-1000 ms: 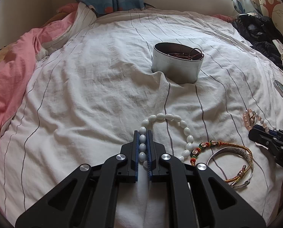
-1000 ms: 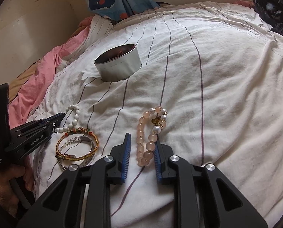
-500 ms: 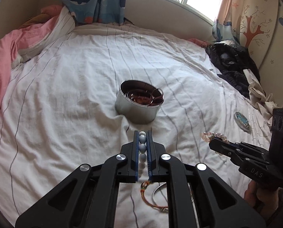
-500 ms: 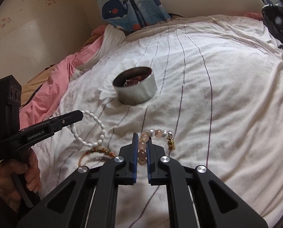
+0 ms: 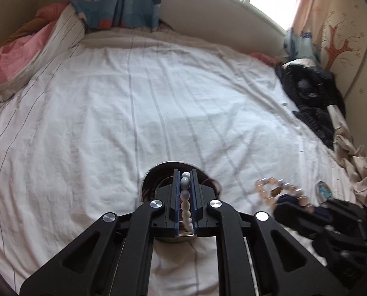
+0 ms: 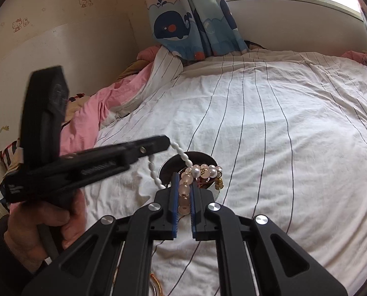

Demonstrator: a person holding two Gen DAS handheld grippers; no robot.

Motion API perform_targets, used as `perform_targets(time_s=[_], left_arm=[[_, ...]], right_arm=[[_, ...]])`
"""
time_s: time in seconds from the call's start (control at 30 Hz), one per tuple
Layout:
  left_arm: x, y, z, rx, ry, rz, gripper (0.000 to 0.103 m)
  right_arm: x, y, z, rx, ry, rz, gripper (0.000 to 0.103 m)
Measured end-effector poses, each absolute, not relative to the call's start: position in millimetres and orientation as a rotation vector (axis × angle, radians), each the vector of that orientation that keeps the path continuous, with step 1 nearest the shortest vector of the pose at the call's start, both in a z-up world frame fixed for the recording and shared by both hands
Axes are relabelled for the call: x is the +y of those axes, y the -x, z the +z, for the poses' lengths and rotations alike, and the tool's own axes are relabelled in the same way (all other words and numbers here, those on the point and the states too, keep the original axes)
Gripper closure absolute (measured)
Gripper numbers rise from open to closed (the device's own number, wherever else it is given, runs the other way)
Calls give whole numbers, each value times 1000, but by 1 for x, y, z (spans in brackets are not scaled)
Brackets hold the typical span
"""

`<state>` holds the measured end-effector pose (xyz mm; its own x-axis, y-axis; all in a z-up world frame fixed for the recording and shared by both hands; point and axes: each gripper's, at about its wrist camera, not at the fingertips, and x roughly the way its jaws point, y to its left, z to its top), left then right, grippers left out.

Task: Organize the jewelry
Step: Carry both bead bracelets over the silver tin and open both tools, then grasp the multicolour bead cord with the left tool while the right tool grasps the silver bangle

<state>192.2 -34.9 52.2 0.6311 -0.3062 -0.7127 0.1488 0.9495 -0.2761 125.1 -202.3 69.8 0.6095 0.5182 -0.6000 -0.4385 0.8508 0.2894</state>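
Observation:
My left gripper (image 5: 184, 172) is shut on a white bead bracelet (image 5: 184, 192) and holds it right over the round metal tin (image 5: 148, 181), which its fingers mostly hide. My right gripper (image 6: 184, 176) is shut on a pink bead bracelet (image 6: 184, 188) with pearls and a gold charm, held above the same tin (image 6: 206, 156). In the right wrist view the left gripper (image 6: 167, 143) comes in from the left with the white bracelet (image 6: 182, 156) hanging from its tip. In the left wrist view the right gripper (image 5: 279, 201) is blurred at the lower right with the pink bracelet (image 5: 269, 185).
The tin sits on a white striped duvet (image 5: 109, 123) covering the bed. A pink blanket (image 6: 89, 118) lies at the left, dark clothes (image 5: 311, 93) at the right. An orange cord bracelet (image 6: 156, 281) peeks out under my right gripper. A small blue item (image 5: 324, 190) lies at right.
Both grippers have lifted their bracelets off the bed and moved forward to above the tin. The white bracelet now dangles over the tin's rim.

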Motion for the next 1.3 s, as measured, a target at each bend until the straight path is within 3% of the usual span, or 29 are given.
perform_targets(time_s=[0.03,0.13,0.27,0.33,0.4,0.7,0.9,1.3], left_arm=[[-30,-195,46,867,193,-247,93],[-8,-189,42,851,204,-193,74],[21,-171,47,827,202,-144,65],[30,-158,48,823,198,-139,61],[37,-143,47,818,201,-134,57],[18,-71,38,831,149,-223,53],[-15,-34,29,847,23,-280,53],[-29,-25,19,873,-74,-281,53]], right_arm=[[-198,-132,69,734,-114,561,95],[-182,-151,65,748,-103,594,94],[-158,-182,51,815,-111,639,93],[-150,-195,34,887,-45,558,77],[-157,-193,29,897,-29,511,73],[-214,-108,20,882,-96,444,62],[-221,-43,2,902,-140,501,62],[-197,-26,-4,947,11,473,62]])
